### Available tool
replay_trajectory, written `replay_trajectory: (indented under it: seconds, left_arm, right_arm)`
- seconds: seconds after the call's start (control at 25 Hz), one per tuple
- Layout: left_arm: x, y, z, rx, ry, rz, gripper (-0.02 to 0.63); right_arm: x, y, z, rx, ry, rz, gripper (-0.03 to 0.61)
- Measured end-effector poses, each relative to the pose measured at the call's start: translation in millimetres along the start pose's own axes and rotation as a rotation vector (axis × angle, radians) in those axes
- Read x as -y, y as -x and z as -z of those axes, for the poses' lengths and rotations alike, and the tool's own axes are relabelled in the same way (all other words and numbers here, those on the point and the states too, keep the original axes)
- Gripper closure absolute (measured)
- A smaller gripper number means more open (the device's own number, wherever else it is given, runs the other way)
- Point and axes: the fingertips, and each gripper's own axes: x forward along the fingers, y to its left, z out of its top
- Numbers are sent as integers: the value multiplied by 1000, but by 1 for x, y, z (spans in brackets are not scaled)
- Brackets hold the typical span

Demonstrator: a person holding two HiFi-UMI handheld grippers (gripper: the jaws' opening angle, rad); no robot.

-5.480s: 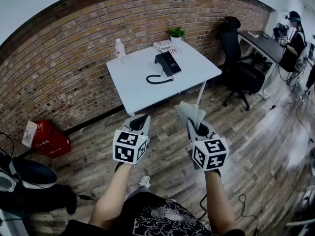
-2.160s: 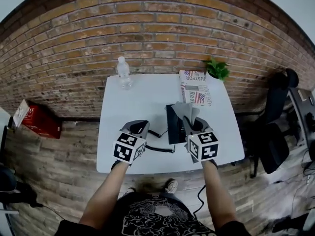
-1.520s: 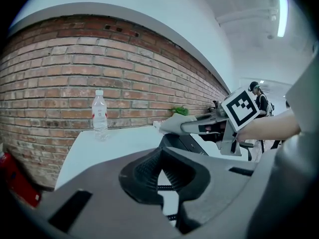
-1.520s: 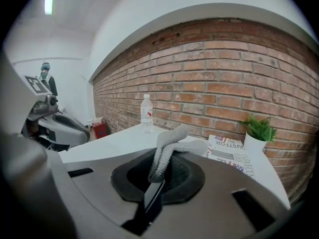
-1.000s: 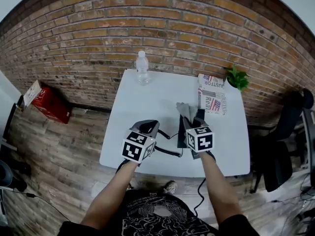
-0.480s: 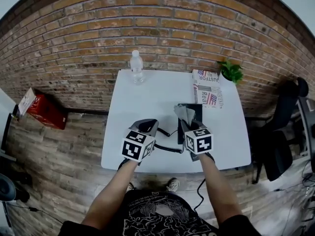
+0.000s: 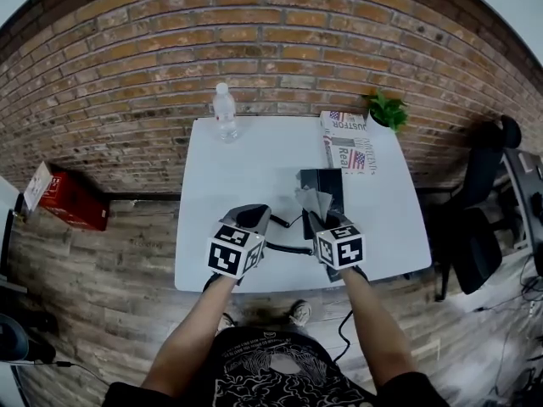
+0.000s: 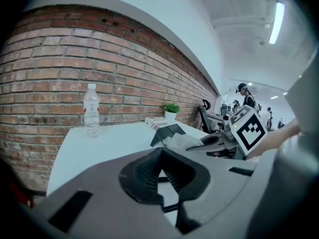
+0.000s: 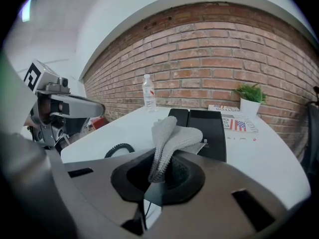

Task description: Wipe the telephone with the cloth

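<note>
Bright, even light is filling the room, a ceiling strip (image 8: 275, 21) glowing overhead; fisheye lenses are bending the wall (image 7: 254, 49), dark corners ringing both gripper views.

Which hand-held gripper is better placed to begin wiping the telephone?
Right. The right hand-held gripper holds the cloth right by the telephone; the left hand-held gripper is shut and empty.
</note>
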Motion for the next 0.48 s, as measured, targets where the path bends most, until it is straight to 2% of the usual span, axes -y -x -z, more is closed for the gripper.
replay_trajectory:
  seconds: [0.48]
  left_arm:
    - [7,7,10,-12,-16,56,607]
  right_arm:
    - [-16,14,35,-38,-44,28,568]
